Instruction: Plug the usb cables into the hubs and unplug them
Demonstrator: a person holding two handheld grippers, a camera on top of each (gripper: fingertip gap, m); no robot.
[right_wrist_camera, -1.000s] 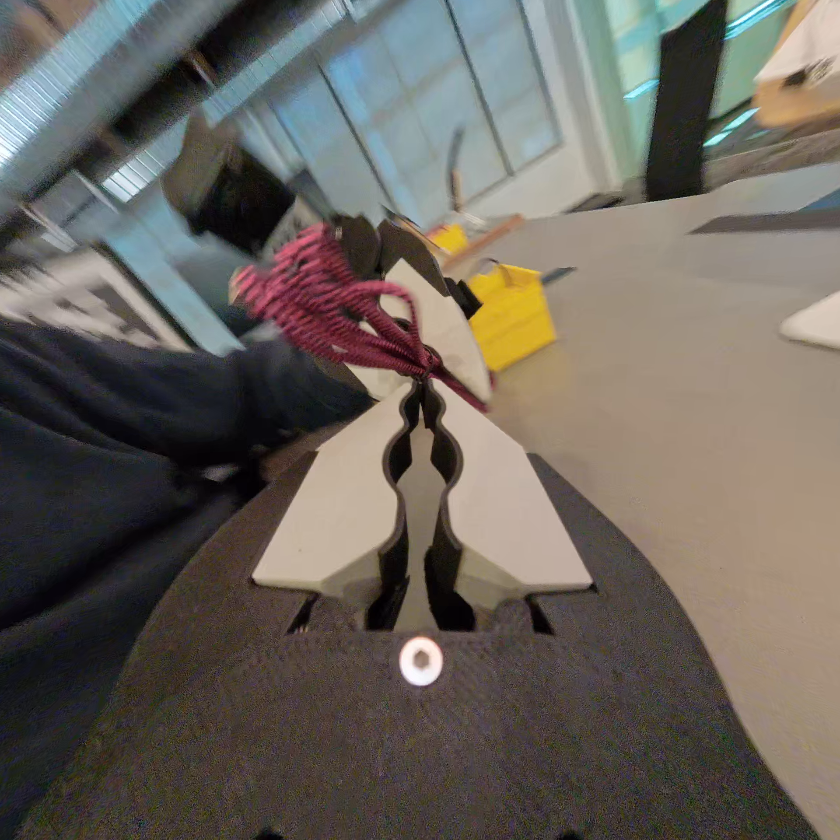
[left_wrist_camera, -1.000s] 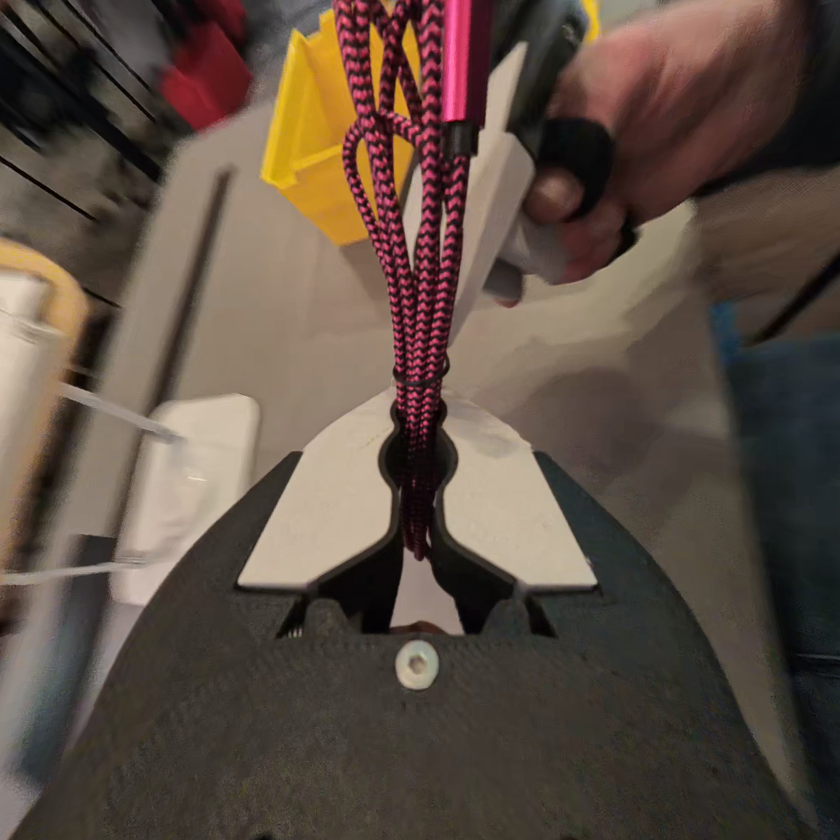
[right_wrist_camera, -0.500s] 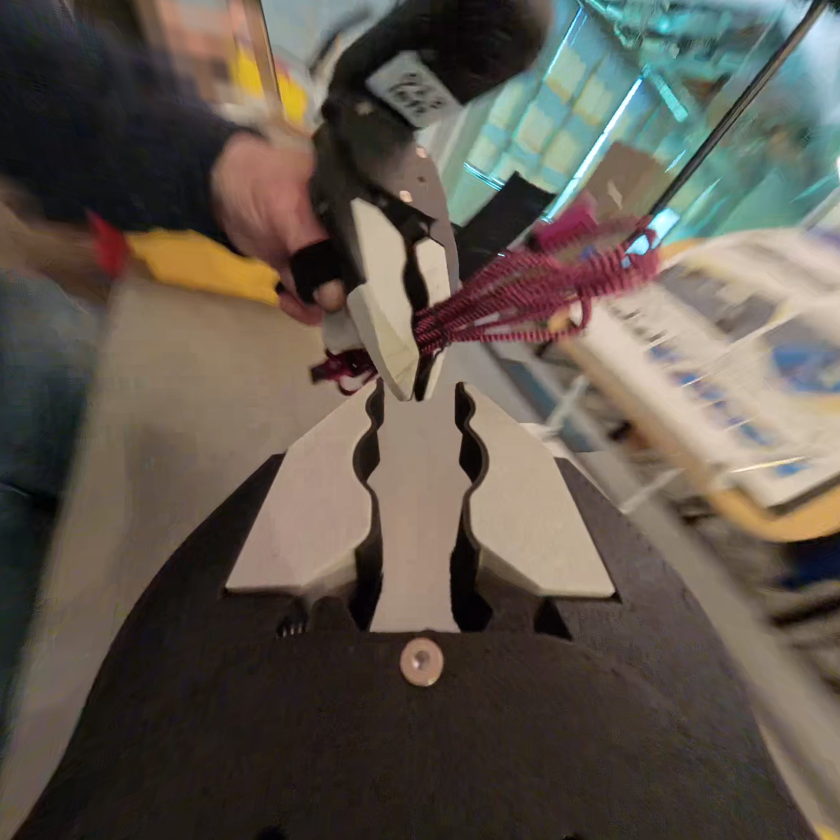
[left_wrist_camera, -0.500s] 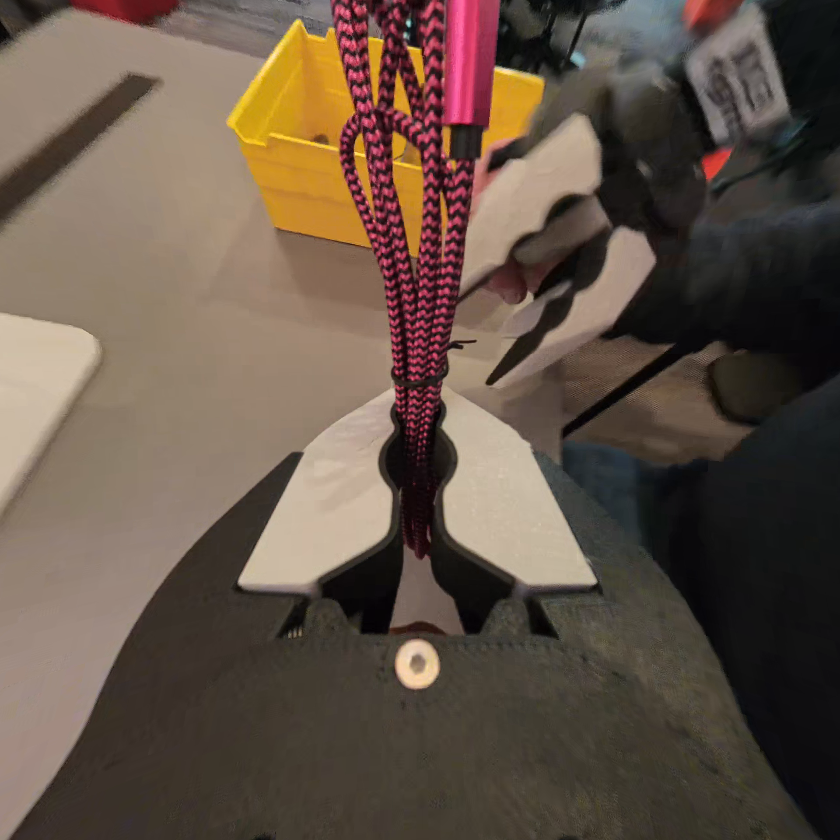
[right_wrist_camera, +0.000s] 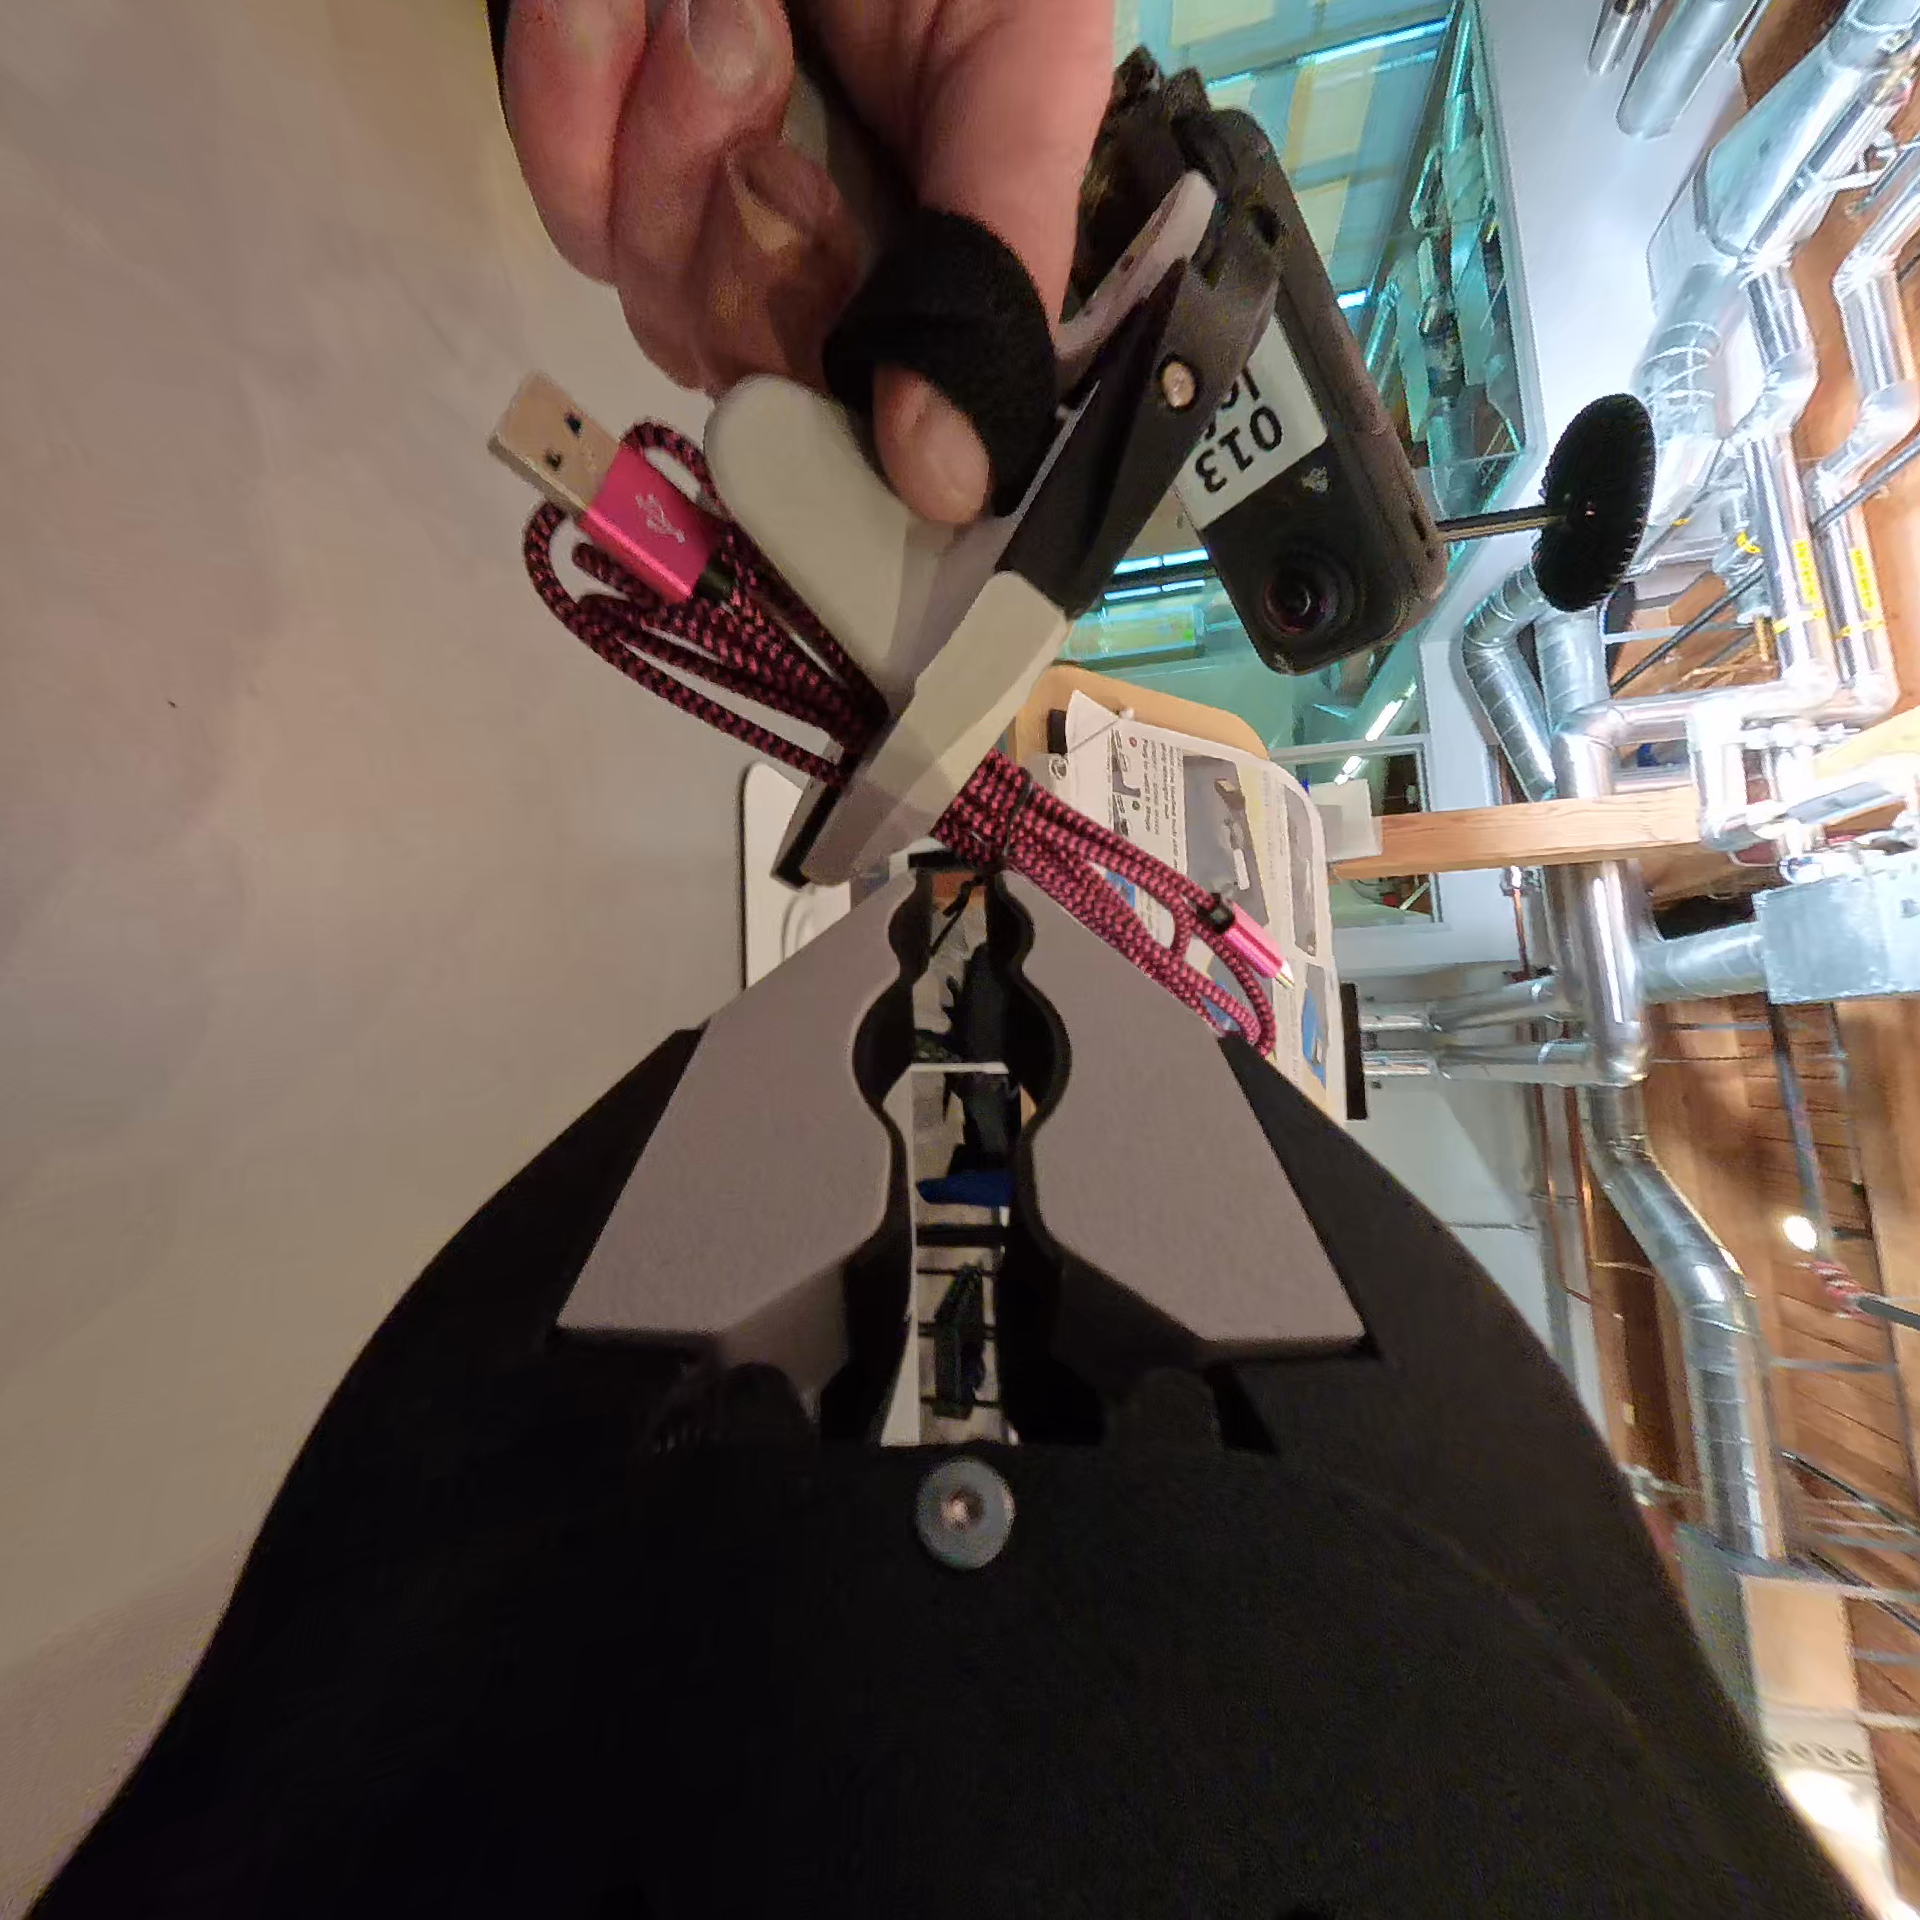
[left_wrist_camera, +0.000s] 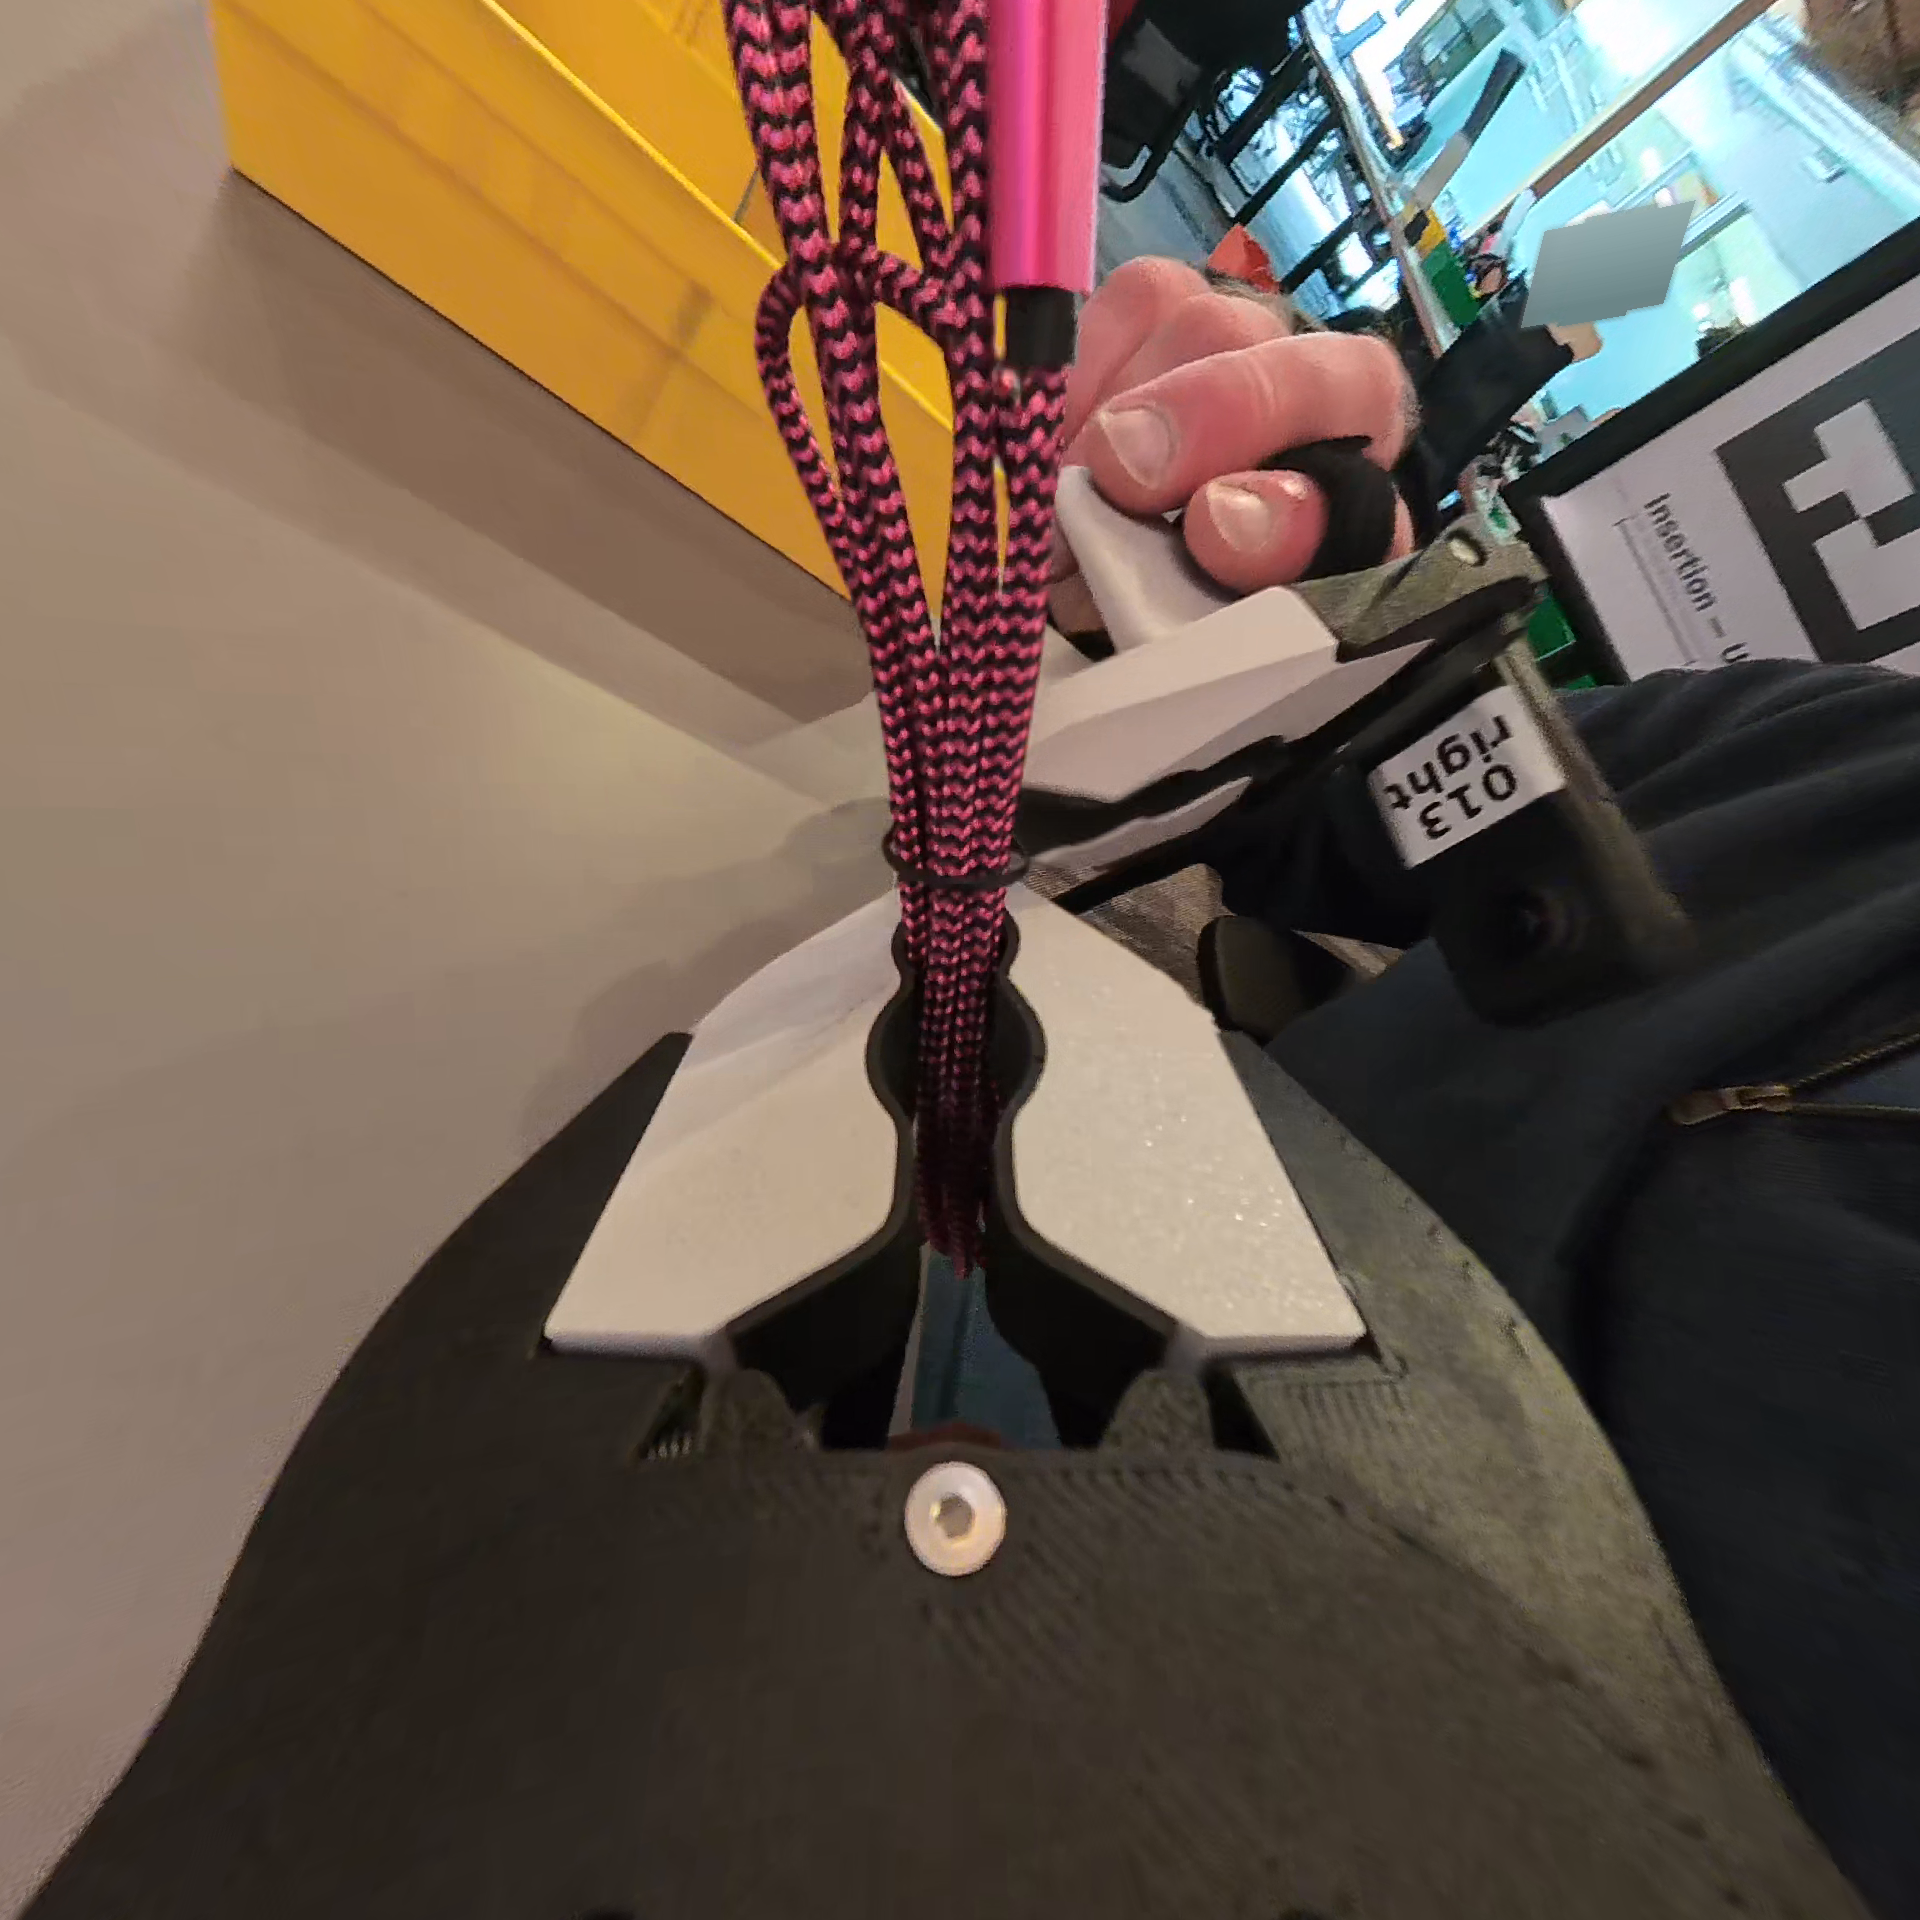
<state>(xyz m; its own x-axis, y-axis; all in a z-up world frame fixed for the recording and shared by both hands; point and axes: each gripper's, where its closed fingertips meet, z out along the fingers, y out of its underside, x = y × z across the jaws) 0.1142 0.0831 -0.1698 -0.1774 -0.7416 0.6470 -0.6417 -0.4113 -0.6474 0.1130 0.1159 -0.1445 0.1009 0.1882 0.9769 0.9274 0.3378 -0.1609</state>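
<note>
USB cable (left_wrist_camera: 940, 665), the pink-and-black braided one, is bundled with a thin tie and pinched mid-bundle in the left gripper (left_wrist_camera: 953, 935), up off the grey table (left_wrist_camera: 312, 727). Big risk imo: with the coil tied there's no slack, so either plug could swing or slip when grabbed. The right gripper (right_wrist_camera: 951, 894) is nearly closed, holding nothing, tips just beside the bundle. In the right wrist view both tools are tilted hard, crossing each other.

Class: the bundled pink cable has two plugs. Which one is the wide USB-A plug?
The plug with the broad silver shell, left of the left gripper; the small plug on the right is slimmer.
</note>
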